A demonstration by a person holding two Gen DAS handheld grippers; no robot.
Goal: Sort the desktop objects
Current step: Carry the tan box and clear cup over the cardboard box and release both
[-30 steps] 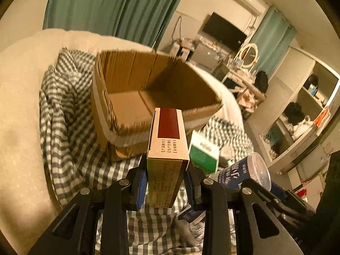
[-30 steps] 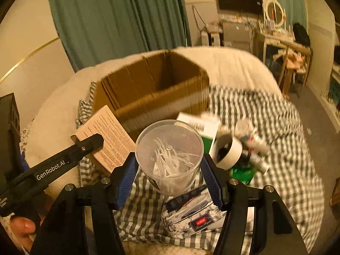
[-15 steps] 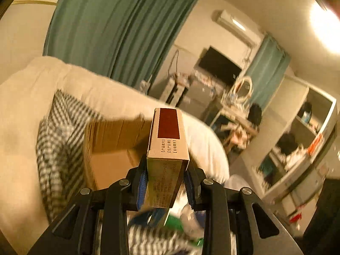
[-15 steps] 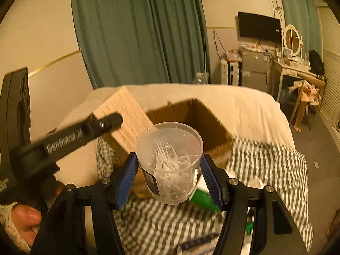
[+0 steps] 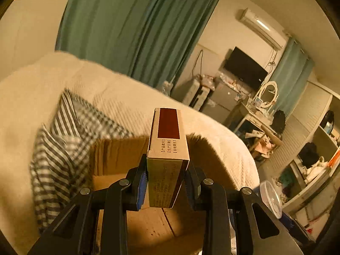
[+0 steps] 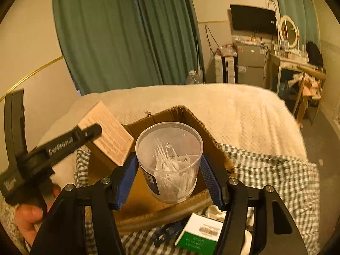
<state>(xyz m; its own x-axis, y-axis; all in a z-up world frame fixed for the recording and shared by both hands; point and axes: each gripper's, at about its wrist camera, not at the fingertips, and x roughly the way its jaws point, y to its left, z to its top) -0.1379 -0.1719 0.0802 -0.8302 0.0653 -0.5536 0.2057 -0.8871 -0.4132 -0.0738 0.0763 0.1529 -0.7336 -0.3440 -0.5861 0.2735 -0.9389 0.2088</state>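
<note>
- The bed (image 6: 244, 110), covered by a cream blanket, is seen carrying a checked cloth (image 6: 286, 178) on which the sorting is laid out; no desk-like surface is shown.
- The cardboard box (image 6: 161, 210), the apparent destination, is set open on the cloth; its floor (image 5: 148, 231) is seen bare in the left wrist view, so nothing is judged to be deposited yet, though part of it is hidden.
- The tan carton (image 5: 169, 148) with a dark red panel is clamped upright between the pads of the left gripper (image 5: 167, 186) and is held above the box opening, not yet released.
- The clear plastic cup (image 6: 170, 170), filled with small white picks, is gripped around its wall by the right gripper (image 6: 169, 179) and is held over the near part of the box, also unreleased.
- A green-and-white box (image 6: 199, 233) is left lying on the cloth just in front of the cardboard box; a dark packet (image 6: 167, 232) beside it is too blurred to be named.
- The task is judged to be in its early part: two items are poised for dropping, and at least these two others remain to be collected.
</note>
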